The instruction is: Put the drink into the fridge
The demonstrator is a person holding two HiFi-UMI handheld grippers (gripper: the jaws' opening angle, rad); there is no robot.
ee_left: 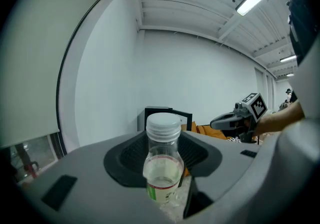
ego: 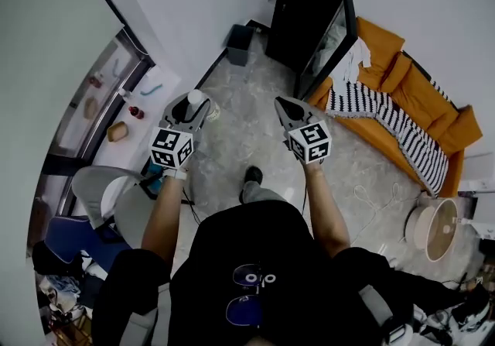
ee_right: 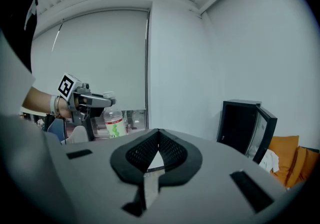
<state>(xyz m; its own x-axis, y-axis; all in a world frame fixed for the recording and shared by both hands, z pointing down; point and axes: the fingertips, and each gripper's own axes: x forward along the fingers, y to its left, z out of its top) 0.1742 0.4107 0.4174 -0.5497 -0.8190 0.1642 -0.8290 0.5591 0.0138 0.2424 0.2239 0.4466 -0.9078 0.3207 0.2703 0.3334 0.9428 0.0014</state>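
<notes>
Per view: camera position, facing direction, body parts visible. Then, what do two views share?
Head view: on head, facing down at floor; forearms, left gripper, right gripper show.
Left gripper view: rides left gripper, faces jaws shut on bottle; right gripper beyond.
Right gripper view: rides right gripper, faces shut, empty jaws; left gripper beyond.
Shared: the open fridge, in head and right gripper views.

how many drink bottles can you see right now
1. The bottle is clamped upright in the left gripper. Small items at the left of the head view are too small to tell, so some could be more bottles.
</notes>
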